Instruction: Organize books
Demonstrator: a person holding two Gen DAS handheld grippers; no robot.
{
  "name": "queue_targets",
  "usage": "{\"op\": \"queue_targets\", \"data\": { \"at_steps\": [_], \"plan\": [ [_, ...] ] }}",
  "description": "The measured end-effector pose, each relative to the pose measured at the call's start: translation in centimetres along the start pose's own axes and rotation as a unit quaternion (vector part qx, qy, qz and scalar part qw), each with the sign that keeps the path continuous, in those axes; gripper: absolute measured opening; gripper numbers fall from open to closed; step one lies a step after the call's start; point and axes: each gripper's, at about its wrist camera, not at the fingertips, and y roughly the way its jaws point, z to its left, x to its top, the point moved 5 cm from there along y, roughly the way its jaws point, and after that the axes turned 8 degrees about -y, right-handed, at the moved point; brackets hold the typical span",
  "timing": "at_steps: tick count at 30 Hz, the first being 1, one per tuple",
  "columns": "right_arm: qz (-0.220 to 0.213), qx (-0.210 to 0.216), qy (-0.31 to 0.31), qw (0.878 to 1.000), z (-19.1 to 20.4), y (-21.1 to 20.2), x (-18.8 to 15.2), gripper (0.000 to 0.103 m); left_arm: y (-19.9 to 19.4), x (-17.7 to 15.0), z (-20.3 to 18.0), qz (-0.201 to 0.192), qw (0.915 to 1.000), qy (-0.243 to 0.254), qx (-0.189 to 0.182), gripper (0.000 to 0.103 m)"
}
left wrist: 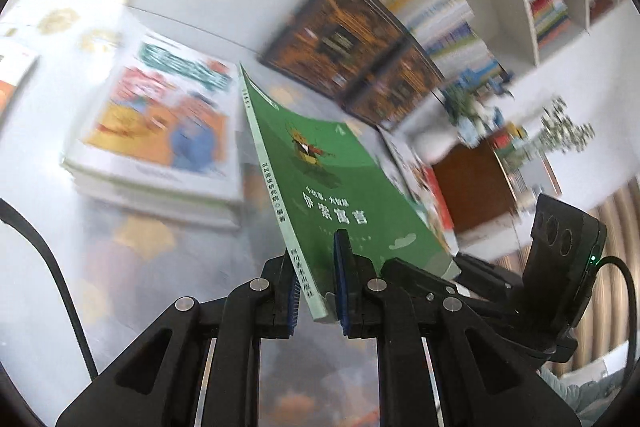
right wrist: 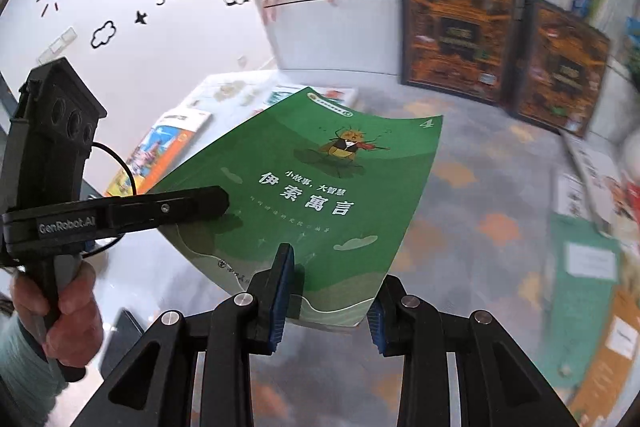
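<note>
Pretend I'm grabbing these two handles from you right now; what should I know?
Left gripper: fingers shut on the green book near its spine, holding it in the air.
Right gripper: fingers open around the book's bottom edge, not clamped.
A stack of picture books lies on the table; two dark ornate books lean against the shelf.
Done: green book lifted.
Left: place it, probably with the others, then sort the loose books.

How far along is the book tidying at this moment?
Done: one stack of books looks squared up. In hand: the left claw is clamped on the spine edge of the green book, which is lifted and tilted, while the right claw is open around its lower corner. Left: placing that book, and probably the loose books lying scattered nearby.
</note>
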Motion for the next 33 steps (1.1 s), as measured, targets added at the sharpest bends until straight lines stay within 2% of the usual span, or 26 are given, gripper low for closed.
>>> {"op": "queue_targets", "data": {
  "at_steps": [3,7,14,21,28,33],
  "plan": [
    [0.009,0.034,0.013,0.999,1.3,3.4,2.2,0.032,-0.5,2.3,3.0,-0.015,0.9997,-0.02,0.008,0.012],
    [0.019,0.039,0.009,0.999,2.7,6.9,4.4,0.032,-0.2,4.9,6.4,-0.028,0.9987,-0.029,0.032,0.012],
    [0.032,0.045,0.033,0.998,2.8,11.3,7.3,0.033,0.7,7.9,10.8,-0.041,0.9963,-0.069,0.029,0.011],
    [0.053,0.042,0.051,0.996,2.2,14.4,7.9,0.033,2.2,9.0,13.2,-0.036,0.9943,-0.095,0.033,0.011],
    [0.075,0.053,0.076,0.993,1.2,16.0,7.3,0.034,0.1,8.3,15.5,-0.059,0.9874,-0.126,0.075,0.011],
    [0.086,0.056,0.088,0.991,0.5,14.7,6.0,0.056,-2.1,6.8,15.0,-0.067,0.9864,-0.126,0.082,0.011]
  ]
}}
